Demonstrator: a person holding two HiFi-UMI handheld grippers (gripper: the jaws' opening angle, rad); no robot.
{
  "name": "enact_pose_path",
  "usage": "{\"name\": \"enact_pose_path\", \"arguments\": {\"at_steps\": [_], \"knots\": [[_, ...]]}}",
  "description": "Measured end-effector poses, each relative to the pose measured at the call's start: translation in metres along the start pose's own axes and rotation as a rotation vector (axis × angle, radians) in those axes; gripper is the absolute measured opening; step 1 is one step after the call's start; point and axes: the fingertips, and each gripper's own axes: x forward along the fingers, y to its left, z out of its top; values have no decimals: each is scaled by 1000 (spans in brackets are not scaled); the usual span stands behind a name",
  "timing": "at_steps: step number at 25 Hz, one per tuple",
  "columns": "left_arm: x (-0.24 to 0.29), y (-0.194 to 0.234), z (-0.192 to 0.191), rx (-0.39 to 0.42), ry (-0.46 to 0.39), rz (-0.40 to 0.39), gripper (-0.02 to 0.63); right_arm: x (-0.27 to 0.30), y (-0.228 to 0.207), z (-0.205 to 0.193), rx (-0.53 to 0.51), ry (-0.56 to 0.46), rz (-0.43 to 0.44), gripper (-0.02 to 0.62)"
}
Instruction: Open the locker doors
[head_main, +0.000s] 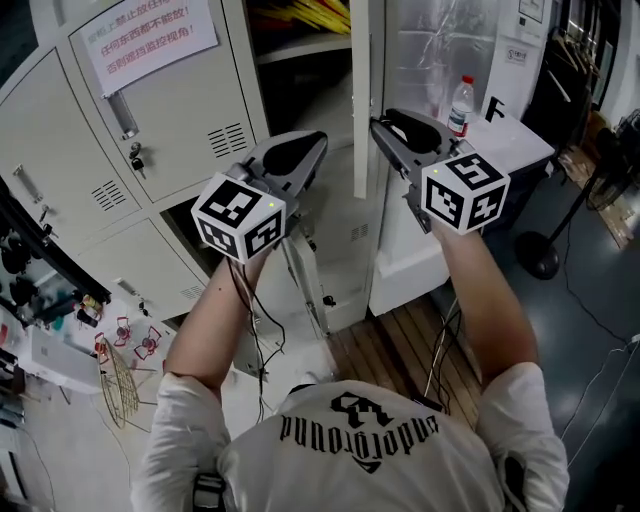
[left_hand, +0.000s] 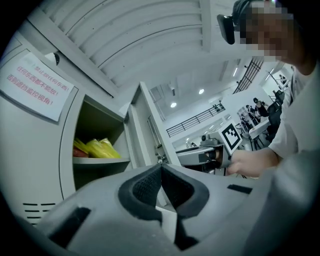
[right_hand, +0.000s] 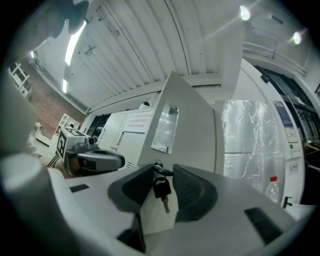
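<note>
Lockers in pale grey filled the far left of a big room with a white ribbed ceiling and bright lamps. Brown wood floor lay near the person's feet. A paper notice with red words was stuck on one shut locker at the far left. To its right a top locker stood open, with yellow things on its shelf. The locker door was swung out towards the person, between the two grippers. A clear bottle with a red cap stood on a white tabletop at the far right.

The left gripper was held up just left of the door's edge. Its fingers were pressed together at the tips and held nothing.

The right gripper was at the door's lock. Its fingers were only a little apart and were closed on the keys in the lock. One black-topped key hung down between them.
</note>
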Motion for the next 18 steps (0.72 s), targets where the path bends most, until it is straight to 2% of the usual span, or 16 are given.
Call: {"name": "enact_pose_path", "arguments": {"at_steps": [6, 13, 18], "knots": [[26, -36, 10, 18, -2, -52, 8, -47, -43, -2, -9, 27, -84, 126], [54, -58, 11, 21, 4, -101, 8, -82, -92, -9, -11, 60, -180, 117], [67, -67, 14, 18, 2, -124, 8, -90, -109, -11, 12, 59, -161, 130]]}}
